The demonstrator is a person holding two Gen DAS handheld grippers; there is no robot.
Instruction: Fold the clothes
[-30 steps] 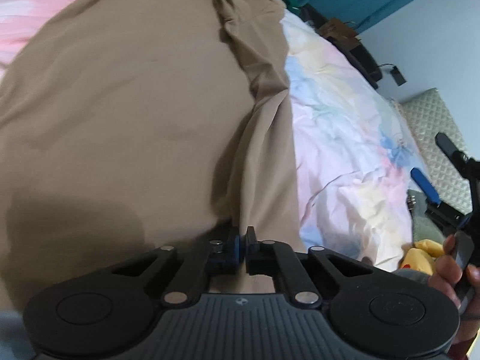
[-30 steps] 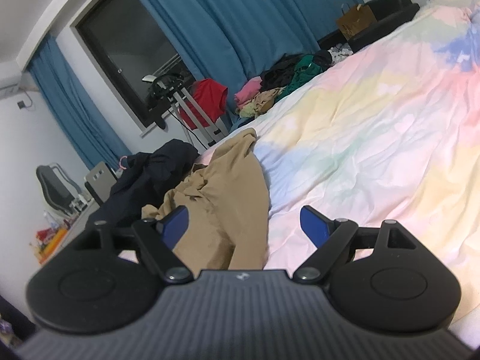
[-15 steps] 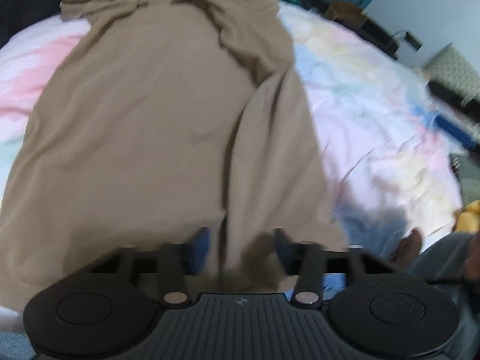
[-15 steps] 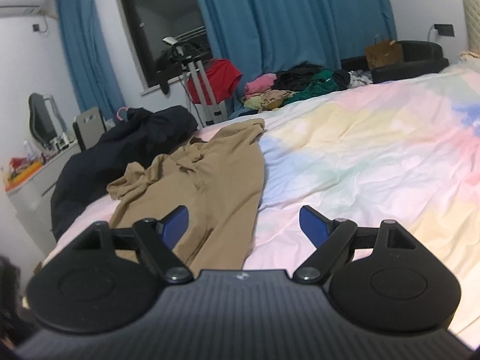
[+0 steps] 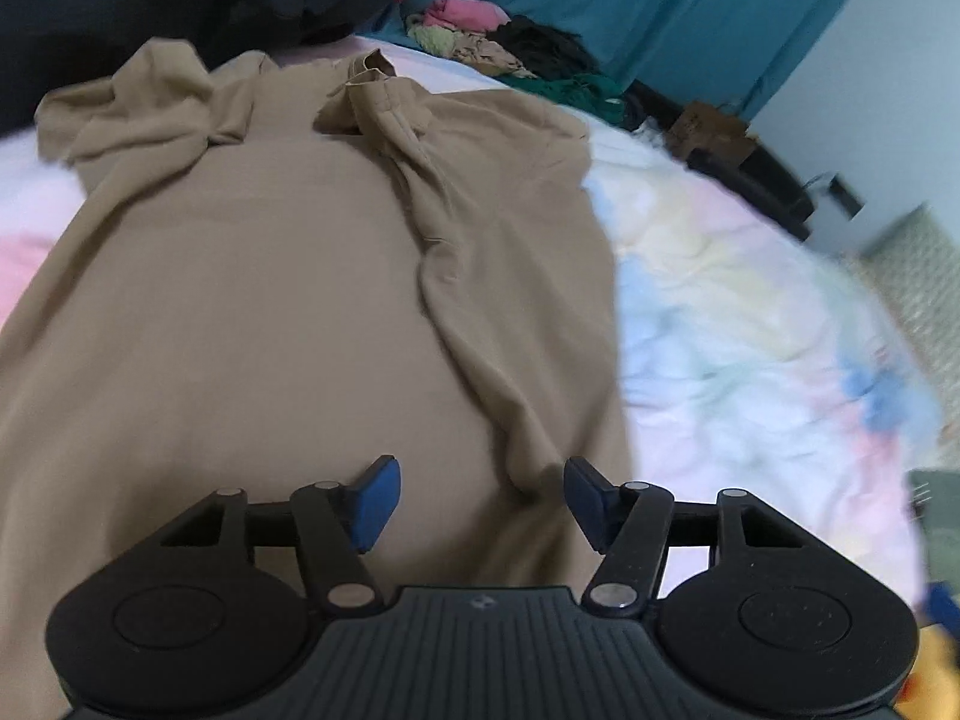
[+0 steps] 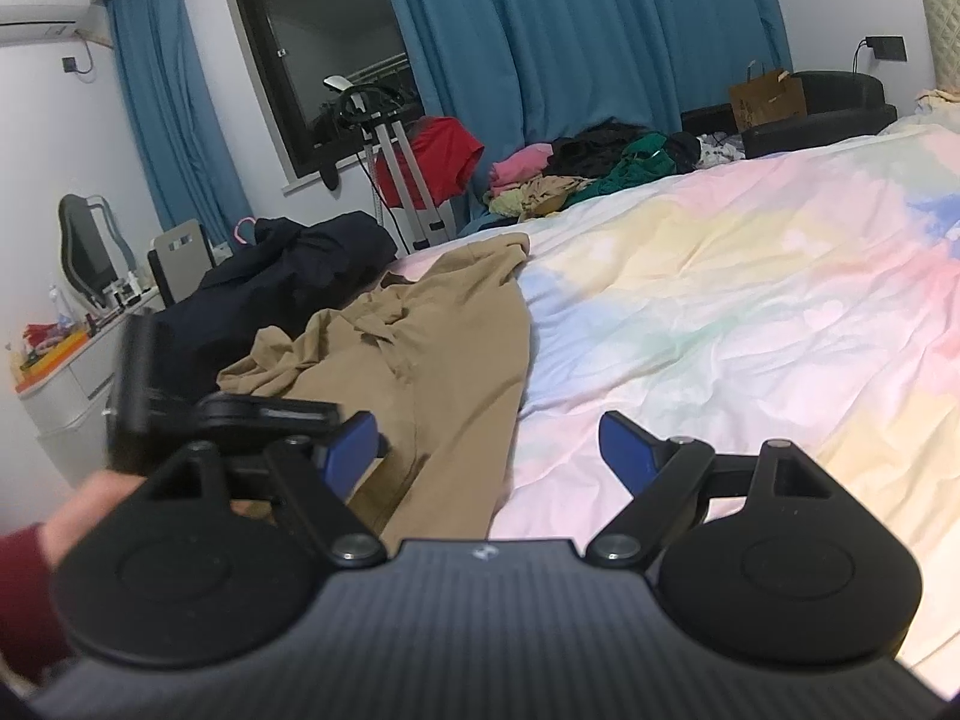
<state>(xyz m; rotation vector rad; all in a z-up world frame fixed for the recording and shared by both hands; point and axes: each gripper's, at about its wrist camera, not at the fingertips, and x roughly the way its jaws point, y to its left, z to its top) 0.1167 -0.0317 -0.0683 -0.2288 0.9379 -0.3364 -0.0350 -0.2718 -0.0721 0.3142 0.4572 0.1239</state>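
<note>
A tan garment (image 5: pixel 252 312) lies spread on the pastel bedsheet (image 5: pixel 750 324), its right side folded inward as a long flap (image 5: pixel 516 276) and its far end bunched. My left gripper (image 5: pixel 477 495) hovers open over the near hem, nothing between its blue pads. In the right wrist view the same tan garment (image 6: pixel 420 372) lies to the left on the bedsheet (image 6: pixel 750 312). My right gripper (image 6: pixel 489 447) stands open above the sheet beside the garment's edge, holding nothing. The other gripper's body (image 6: pixel 198 408) and a hand (image 6: pixel 90 510) show at the left.
A dark garment pile (image 6: pixel 288 276) lies past the tan one. Mixed clothes (image 6: pixel 576 168) are heaped by the blue curtains (image 6: pixel 570 30). A desk (image 6: pixel 66 372) and chair stand at the left, and a paper bag (image 6: pixel 768 96) and black seat at the back right.
My left gripper was shut on the tan garment's near edge; it has let go, opened and pulled back. The folded flap now rests on the garment. My right gripper stayed open and levelled out.
</note>
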